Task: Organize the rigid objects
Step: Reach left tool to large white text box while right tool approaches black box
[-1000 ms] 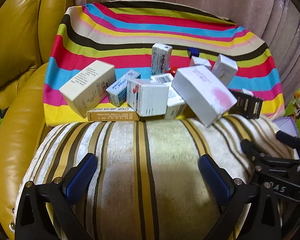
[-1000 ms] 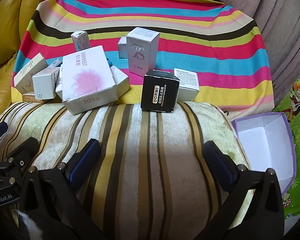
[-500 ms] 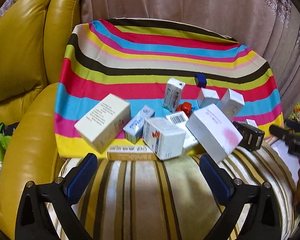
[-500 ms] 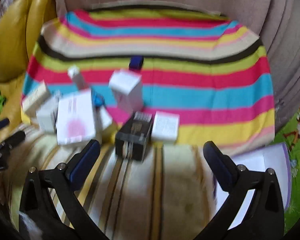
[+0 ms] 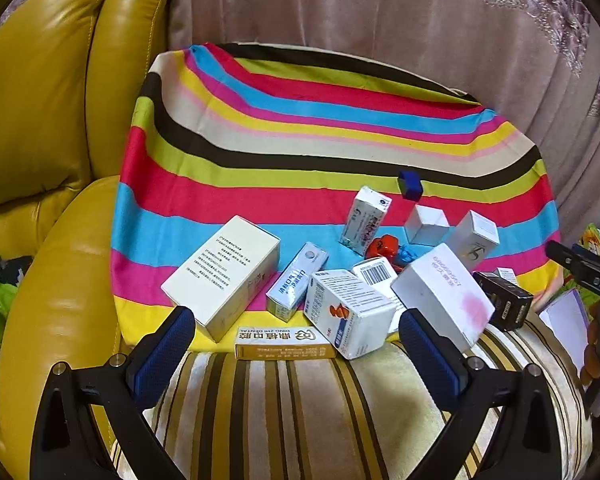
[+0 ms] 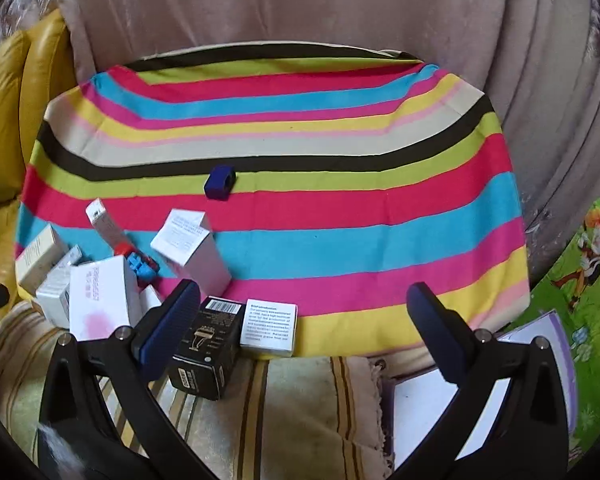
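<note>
Several small cartons lie heaped at the near edge of a bright striped cloth [image 5: 300, 128]. Among them are a large cream box [image 5: 224, 276], a white box with a pink blotch [image 5: 444, 296], a flat yellow dental box [image 5: 284, 343] and a black box [image 6: 208, 346]. A small blue block [image 6: 220, 182] sits apart, farther back. My left gripper [image 5: 296, 344] is open and empty, held above the pile's near edge. My right gripper [image 6: 300, 320] is open and empty, above the black box and a flat white box [image 6: 269, 327].
A yellow leather sofa [image 5: 40, 120] stands at the left. Pink curtains [image 5: 380, 20] hang behind. A striped brown-and-cream towel [image 5: 300, 408] covers the near surface. An open white box with purple edges [image 6: 460, 404] sits low at the right beside a green play mat [image 6: 580, 280].
Both grippers have risen and pulled back, so the pile now looks smaller and lower in both views. Both stay open and empty. The boxes have not moved.
</note>
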The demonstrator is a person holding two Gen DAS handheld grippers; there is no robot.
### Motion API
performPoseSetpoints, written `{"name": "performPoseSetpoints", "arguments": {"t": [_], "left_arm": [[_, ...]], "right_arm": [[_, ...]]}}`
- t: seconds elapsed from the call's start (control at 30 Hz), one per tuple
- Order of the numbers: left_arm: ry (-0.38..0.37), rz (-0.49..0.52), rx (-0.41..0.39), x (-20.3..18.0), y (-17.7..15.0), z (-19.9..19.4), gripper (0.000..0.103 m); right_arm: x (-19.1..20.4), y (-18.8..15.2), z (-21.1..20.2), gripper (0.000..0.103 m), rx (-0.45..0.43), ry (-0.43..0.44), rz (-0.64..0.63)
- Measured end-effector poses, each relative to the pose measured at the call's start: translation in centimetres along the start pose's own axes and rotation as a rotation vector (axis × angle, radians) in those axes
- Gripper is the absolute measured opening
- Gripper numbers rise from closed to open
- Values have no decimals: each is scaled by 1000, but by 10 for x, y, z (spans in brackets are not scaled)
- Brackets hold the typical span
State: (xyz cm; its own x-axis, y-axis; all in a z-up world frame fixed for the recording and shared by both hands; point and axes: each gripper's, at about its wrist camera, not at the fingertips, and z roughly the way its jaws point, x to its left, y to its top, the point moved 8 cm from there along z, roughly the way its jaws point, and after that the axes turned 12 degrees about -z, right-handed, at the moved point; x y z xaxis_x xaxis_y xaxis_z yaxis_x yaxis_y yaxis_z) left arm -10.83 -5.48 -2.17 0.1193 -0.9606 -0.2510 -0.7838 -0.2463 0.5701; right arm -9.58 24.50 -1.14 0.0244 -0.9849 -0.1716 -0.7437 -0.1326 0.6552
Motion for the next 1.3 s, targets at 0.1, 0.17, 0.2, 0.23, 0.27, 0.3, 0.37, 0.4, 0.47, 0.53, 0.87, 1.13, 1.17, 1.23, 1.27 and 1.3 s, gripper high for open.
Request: {"name": "performPoseSetpoints", "arguments": {"t": [0.1,0.17,0.2,0.23,0.27,0.3,0.37,0.4,0.47,0.53,0.87,1.13,1.17,1.23,1.27,1.3], "left_arm": [[-6,-15,11,4,4,5,100],[6,-18,18,9,6,8,97],[15,-17,20,12,9,10,96],[20,-17,23,14,10,12,96],[23,-17,29,17,10,13,96],[26,-14,38,18,11,16,95],[34,-3,54,20,13,22,93],[37,2,58,21,14,25,93],[44,6,69,24,17,32,93],[56,16,84,26,20,42,92],[94,59,125,37,30,69,89],[115,68,150,46,34,82,83],[116,70,155,47,33,82,83],[120,73,172,48,31,86,83],[117,76,182,48,29,89,82],[114,81,190,47,28,91,77]], "right_arm": [[-3,2,-3,103,-45,64,47],[2,6,-4,103,-80,117,36],[6,6,-3,103,-61,133,25],[10,5,0,103,-34,150,21],[12,4,0,103,-27,171,27],[15,4,-1,103,-25,194,38],[21,2,-1,103,-13,194,22],[23,0,0,103,-15,186,6],[29,-2,3,103,-15,166,-37],[33,-7,6,103,2,182,-55],[51,4,25,103,34,208,-134],[59,6,32,103,57,288,-142],[55,2,30,103,60,292,-131],[44,-5,29,103,72,286,-102],[39,-9,30,103,81,290,-80],[33,-14,30,103,98,300,-45]]}}
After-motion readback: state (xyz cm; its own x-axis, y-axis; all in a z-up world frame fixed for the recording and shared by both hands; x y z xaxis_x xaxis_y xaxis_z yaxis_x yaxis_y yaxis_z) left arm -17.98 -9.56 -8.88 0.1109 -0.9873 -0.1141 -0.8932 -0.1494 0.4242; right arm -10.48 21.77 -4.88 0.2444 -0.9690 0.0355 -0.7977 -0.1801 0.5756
